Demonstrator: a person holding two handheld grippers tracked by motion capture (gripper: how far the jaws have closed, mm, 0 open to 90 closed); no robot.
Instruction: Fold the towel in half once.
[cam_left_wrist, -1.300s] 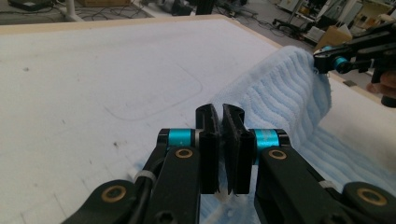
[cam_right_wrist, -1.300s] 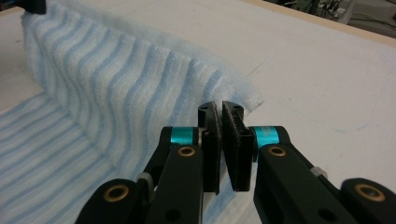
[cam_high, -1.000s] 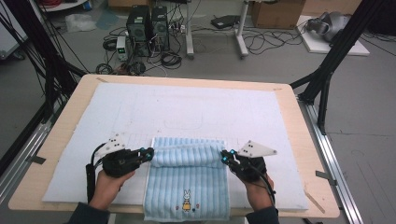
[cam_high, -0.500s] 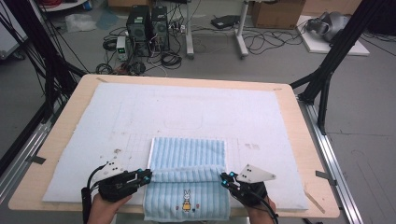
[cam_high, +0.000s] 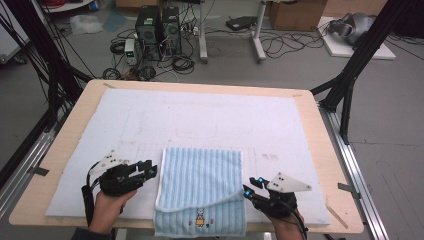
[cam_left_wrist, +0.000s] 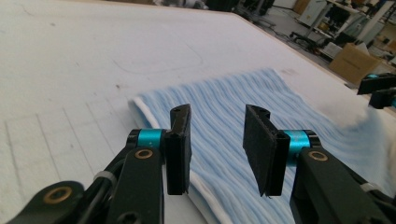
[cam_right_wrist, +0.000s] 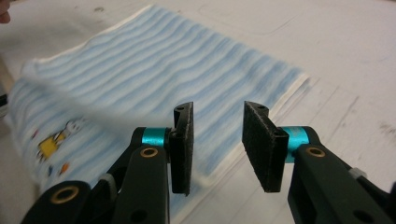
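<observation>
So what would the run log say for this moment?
towel: folded, on mat | left gripper: jaws just opening, empty | right gripper: jaws just opening, empty

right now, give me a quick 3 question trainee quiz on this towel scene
1. True or false: the left gripper is clamped on the blue striped towel.
2. Where does the towel's near end lie? A) wholly on the white mat B) hanging over the table edge C) on the floor
3. Fill in: the right gripper sits at the towel's ____ edge, jaws apart.

Key: 1 false, its jaws have just been opening, nothing gripped. 2 B. 3 right.
</observation>
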